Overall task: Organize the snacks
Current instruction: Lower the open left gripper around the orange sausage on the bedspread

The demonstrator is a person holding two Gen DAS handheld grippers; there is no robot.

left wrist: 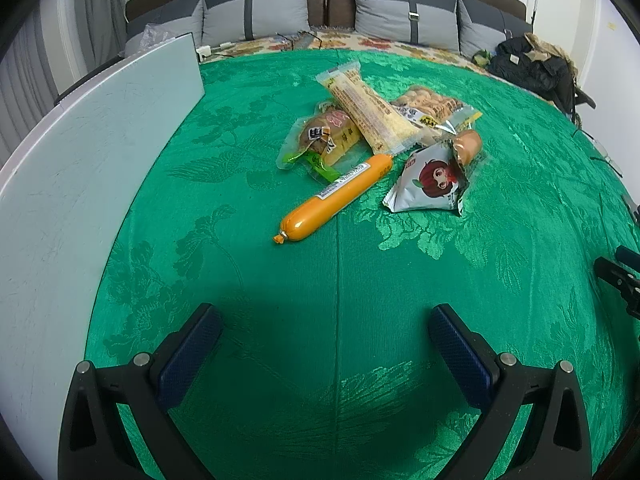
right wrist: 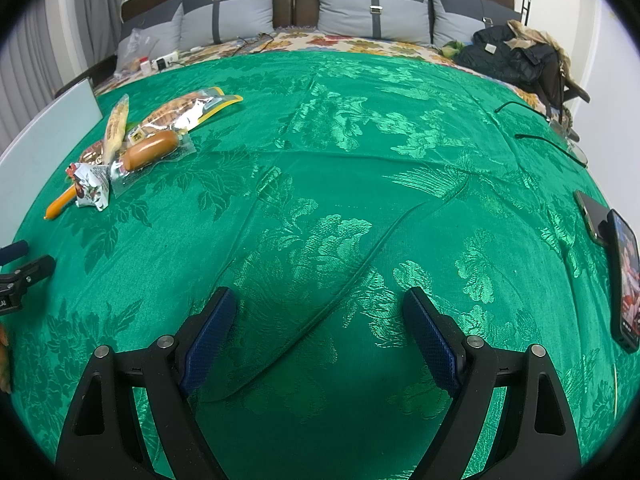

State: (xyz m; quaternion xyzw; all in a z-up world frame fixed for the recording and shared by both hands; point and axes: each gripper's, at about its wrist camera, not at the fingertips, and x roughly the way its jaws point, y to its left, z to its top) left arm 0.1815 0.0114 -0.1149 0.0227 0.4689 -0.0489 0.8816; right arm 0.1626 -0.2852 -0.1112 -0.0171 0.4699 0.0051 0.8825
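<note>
A pile of snacks lies on the green cloth (left wrist: 248,280). An orange sausage (left wrist: 336,196) lies nearest, pointing at my left gripper. Behind it are a bread pack (left wrist: 326,132), a long yellow cracker pack (left wrist: 368,110), a biscuit bag (left wrist: 432,106), a small bun (left wrist: 468,144) and a white cartoon packet (left wrist: 430,180). My left gripper (left wrist: 324,340) is open and empty, well short of the sausage. My right gripper (right wrist: 318,320) is open and empty over bare cloth; the pile (right wrist: 136,148) lies far to its upper left.
A pale board (left wrist: 80,184) stands along the left edge. Two phones (right wrist: 622,276) lie at the right edge. Glasses (right wrist: 560,144) and a dark jacket (right wrist: 512,56) are at the far right. Grey pillows (right wrist: 372,12) line the headboard.
</note>
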